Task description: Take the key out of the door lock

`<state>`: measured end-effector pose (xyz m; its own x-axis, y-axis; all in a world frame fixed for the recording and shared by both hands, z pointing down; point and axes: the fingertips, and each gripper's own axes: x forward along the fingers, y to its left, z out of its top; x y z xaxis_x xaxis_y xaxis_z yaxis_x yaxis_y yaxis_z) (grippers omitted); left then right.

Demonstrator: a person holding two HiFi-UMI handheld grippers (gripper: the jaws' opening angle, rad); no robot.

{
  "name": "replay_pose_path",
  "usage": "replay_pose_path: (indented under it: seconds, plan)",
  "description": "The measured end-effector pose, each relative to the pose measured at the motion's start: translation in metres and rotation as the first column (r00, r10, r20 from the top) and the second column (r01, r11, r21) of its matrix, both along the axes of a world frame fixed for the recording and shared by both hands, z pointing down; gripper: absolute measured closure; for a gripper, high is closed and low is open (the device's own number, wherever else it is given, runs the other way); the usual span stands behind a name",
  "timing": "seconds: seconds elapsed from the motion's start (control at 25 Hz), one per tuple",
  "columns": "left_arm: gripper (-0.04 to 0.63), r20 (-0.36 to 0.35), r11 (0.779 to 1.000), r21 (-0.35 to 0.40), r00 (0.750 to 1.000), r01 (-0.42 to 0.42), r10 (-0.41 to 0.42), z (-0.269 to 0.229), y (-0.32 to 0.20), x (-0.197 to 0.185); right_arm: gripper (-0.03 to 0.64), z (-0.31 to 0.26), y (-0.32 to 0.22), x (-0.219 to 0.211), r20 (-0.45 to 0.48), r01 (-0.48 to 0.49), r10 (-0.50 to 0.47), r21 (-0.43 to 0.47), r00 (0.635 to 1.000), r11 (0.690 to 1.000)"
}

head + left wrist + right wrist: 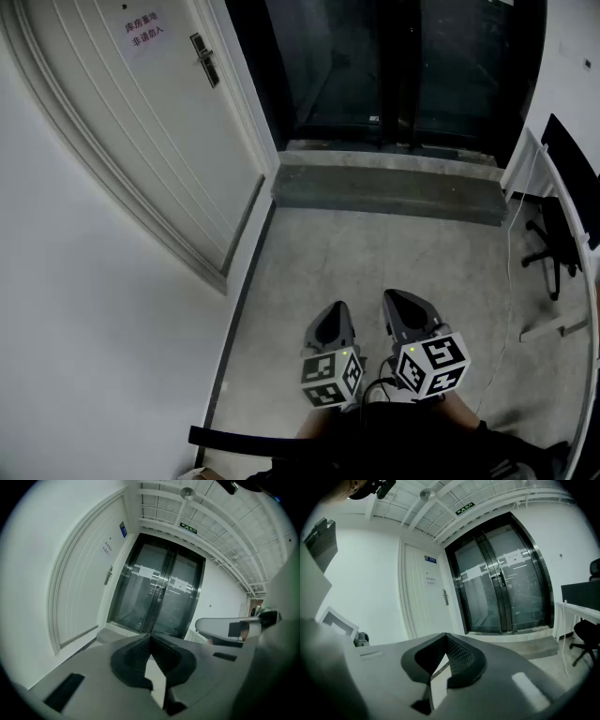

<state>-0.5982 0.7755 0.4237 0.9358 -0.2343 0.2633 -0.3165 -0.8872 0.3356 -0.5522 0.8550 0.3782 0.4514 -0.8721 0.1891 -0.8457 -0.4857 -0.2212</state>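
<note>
The white door [141,122] stands closed at the far left, with a dark handle and lock plate [203,59] high on it. The plate also shows in the left gripper view [108,575] and the right gripper view [445,597]. No key can be made out at this distance. My left gripper [335,309] and right gripper [395,298] hang side by side low over the floor, far from the door. In both gripper views the jaws meet at their tips, left gripper [149,635] and right gripper [446,635], with nothing held.
Dark glass double doors [403,66] fill the far wall behind a raised concrete step [389,192]. A black office chair [551,251] and a white desk edge [548,178] stand at the right. A paper sign [143,30] hangs on the white door.
</note>
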Motion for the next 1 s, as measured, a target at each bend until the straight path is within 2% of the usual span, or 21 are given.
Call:
replay_pose_path:
  seconds: [0.44,1.0]
  plan:
    - [0.595,-0.006,1.0,-0.005,1.0,0.012,-0.012,0.0,0.002,-0.001,0.617,0.0,0.0,-0.001,-0.004,0.01,-0.01,0.003,1.0,1.0]
    - [0.595,0.014,0.999,-0.045,1.0,0.02,-0.019,0.013,-0.013,-0.016,0.615,0.014,-0.012,-0.005,0.019,-0.036,0.036,-0.026,0.999,0.999]
